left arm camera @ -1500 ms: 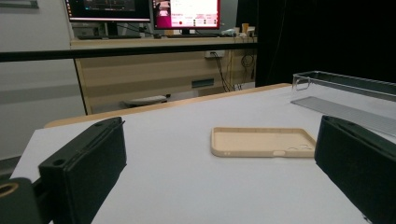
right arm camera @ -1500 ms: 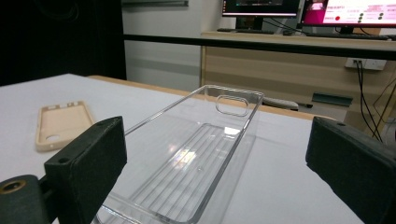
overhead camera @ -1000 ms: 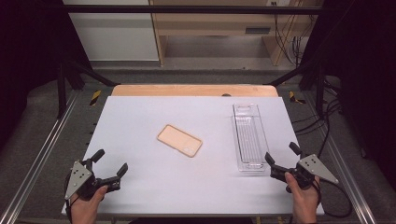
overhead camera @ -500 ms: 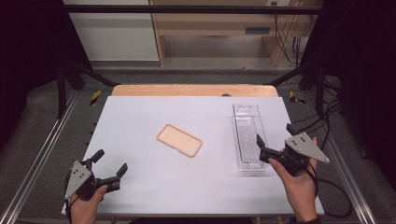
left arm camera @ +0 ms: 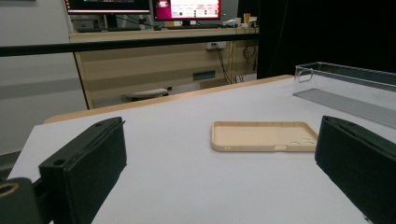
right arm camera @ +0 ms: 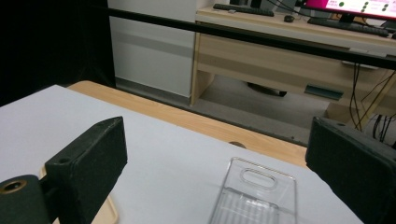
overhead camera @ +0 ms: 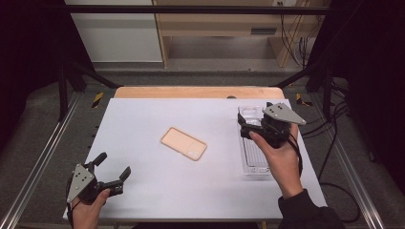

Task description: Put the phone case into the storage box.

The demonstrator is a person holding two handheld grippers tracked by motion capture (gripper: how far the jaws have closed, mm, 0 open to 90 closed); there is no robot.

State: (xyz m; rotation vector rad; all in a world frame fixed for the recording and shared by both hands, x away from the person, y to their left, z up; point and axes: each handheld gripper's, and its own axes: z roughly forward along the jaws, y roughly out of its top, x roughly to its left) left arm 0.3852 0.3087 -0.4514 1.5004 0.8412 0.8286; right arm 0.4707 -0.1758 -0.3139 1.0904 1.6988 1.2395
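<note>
A tan phone case (overhead camera: pixel 184 143) lies flat, hollow side up, in the middle of the white table (overhead camera: pixel 138 119). A long clear plastic tray (overhead camera: pixel 252 160) lies at the right. My right gripper (overhead camera: pixel 243 125) hovers open over the tray's far half, jaws pointing left and away; the tray's handle end (right arm camera: pixel 254 196) lies between and below its jaws in the right gripper view. My left gripper (overhead camera: pixel 113 165) rests open near the front left edge, aimed at the phone case (left arm camera: pixel 264 136), with nothing between its jaws. The tray (left arm camera: pixel 345 88) stands beyond at the right.
A wooden strip (overhead camera: pixel 191 92) borders the table's far edge. Metal rails (overhead camera: pixel 38 167) run along both sides, and cables (overhead camera: pixel 334 138) trail at the right. A wooden desk (right arm camera: pixel 289 51) with monitors stands beyond the table.
My right gripper has moved from the table's front right edge forward and left, rising over the clear tray. The left gripper and the phone case have stayed put.
</note>
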